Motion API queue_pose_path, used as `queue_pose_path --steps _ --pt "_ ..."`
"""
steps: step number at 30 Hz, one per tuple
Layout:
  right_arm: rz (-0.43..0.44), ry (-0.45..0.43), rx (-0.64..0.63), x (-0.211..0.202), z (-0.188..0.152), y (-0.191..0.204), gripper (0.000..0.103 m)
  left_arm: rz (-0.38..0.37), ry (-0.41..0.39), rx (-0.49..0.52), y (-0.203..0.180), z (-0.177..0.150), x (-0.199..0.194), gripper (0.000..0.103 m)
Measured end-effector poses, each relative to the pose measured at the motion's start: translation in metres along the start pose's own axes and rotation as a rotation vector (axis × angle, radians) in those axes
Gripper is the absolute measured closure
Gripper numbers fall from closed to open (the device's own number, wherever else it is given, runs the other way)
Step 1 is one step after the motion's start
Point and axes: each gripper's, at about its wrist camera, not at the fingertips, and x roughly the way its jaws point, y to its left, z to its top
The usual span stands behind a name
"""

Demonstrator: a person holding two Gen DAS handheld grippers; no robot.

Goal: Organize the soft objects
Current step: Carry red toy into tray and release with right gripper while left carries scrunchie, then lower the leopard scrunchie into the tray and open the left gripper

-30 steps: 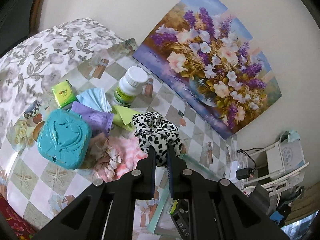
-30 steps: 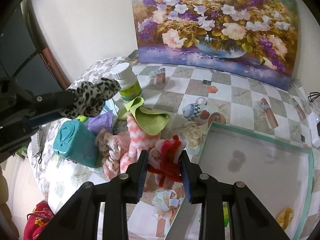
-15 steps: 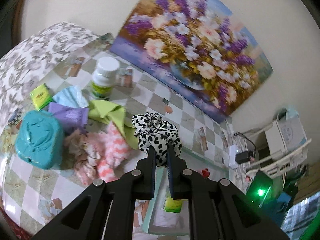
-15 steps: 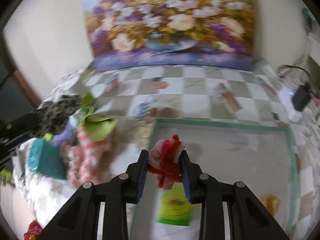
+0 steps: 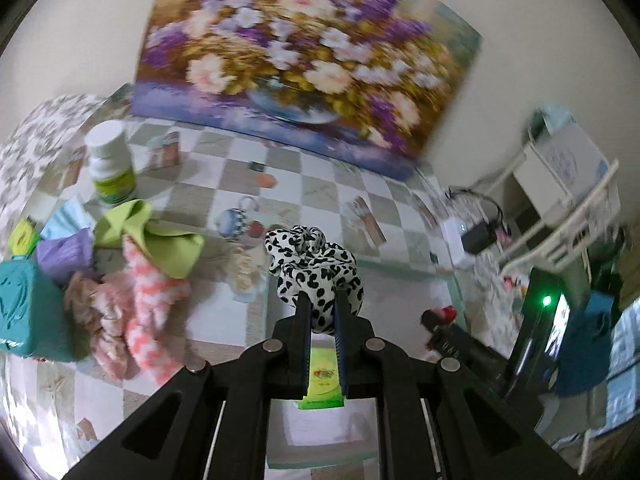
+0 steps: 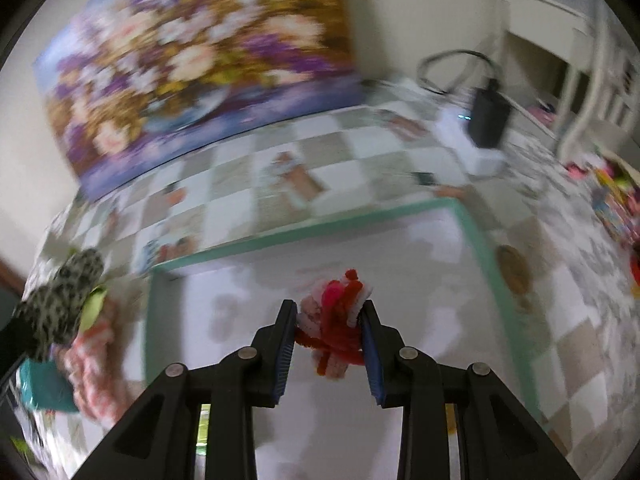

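Note:
My left gripper (image 5: pixel 322 304) is shut on a black-and-white spotted scrunchie (image 5: pixel 316 264), held above the near edge of a white tray with a green rim (image 5: pixel 400 266). My right gripper (image 6: pixel 330 314) is shut on a red, pink and white fuzzy scrunchie (image 6: pixel 334 312) and hangs over the middle of the same tray (image 6: pixel 320 226). The spotted scrunchie (image 6: pixel 64 296) shows blurred at the left of the right wrist view. The right gripper (image 5: pixel 432 320) with its red tuft appears low right in the left wrist view.
Left of the tray lie a pink-and-white fluffy scrunchie (image 5: pixel 152 292), a beige scrunchie (image 5: pixel 96 304), a green cloth (image 5: pixel 152 236), a purple packet (image 5: pixel 64 256), a teal box (image 5: pixel 24 308) and a white bottle (image 5: pixel 110 164). A green packet (image 5: pixel 322 380) lies in the tray. A flower painting (image 5: pixel 304 52) leans on the wall.
Both grippers moved right, away from the pile and over the tray, each keeping its scrunchie. Both views rolled, and the right wrist view is motion-blurred.

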Motion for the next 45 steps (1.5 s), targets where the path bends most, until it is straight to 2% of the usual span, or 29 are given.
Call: queue_pose_path --steps 8,14,17,18,19,21,24,25,27,30,33,36,38,45 --pt "-0.075 0.029 0.158 0.008 -0.005 -0.060 0.070 -0.035 0.085 0.133 -0.044 -0.023 0.032 0.092" --pt "-0.079 0.045 0.200 0.012 -0.008 -0.075 0.069 -0.054 0.139 0.188 -0.063 -0.033 0.041 0.091" --pt "-0.067 0.042 0.182 0.012 -0.008 -0.069 0.067 -0.057 0.170 0.186 -0.065 -0.034 0.045 0.081" --pt "-0.060 0.039 0.174 0.011 -0.008 -0.067 0.067 -0.056 0.174 0.181 -0.064 -0.035 0.045 0.072" --pt "-0.053 0.039 0.162 0.012 -0.008 -0.064 0.067 -0.052 0.177 0.173 -0.063 -0.034 0.046 0.061" --pt "-0.045 0.039 0.148 0.012 -0.009 -0.061 0.061 -0.034 0.173 0.154 -0.059 -0.032 0.045 0.049" --pt "-0.049 0.046 0.128 0.014 -0.010 -0.055 0.042 -0.011 0.170 0.124 -0.051 -0.029 0.045 0.042" --pt "-0.050 0.050 0.123 0.015 -0.011 -0.055 0.042 0.004 0.171 0.106 -0.046 -0.027 0.046 0.033" --pt "-0.053 0.064 0.113 0.018 -0.012 -0.053 0.039 0.035 0.170 0.078 -0.038 -0.025 0.047 0.024" --pt "-0.069 0.076 0.087 0.023 -0.015 -0.049 0.027 0.091 0.161 0.026 -0.023 -0.021 0.048 0.018" --pt "-0.085 0.076 0.065 0.025 -0.016 -0.047 0.018 0.157 0.133 -0.031 -0.005 -0.017 0.047 0.006" --pt "-0.091 0.072 0.057 0.026 -0.017 -0.045 0.006 0.219 0.108 -0.076 0.011 -0.013 0.045 0.004" --pt "-0.092 0.073 0.055 0.027 -0.018 -0.045 0.002 0.255 0.101 -0.106 0.023 -0.012 0.044 0.001" --pt "-0.119 0.074 0.023 0.029 -0.021 -0.035 0.002 0.344 0.137 -0.215 0.063 -0.007 0.046 0.000"
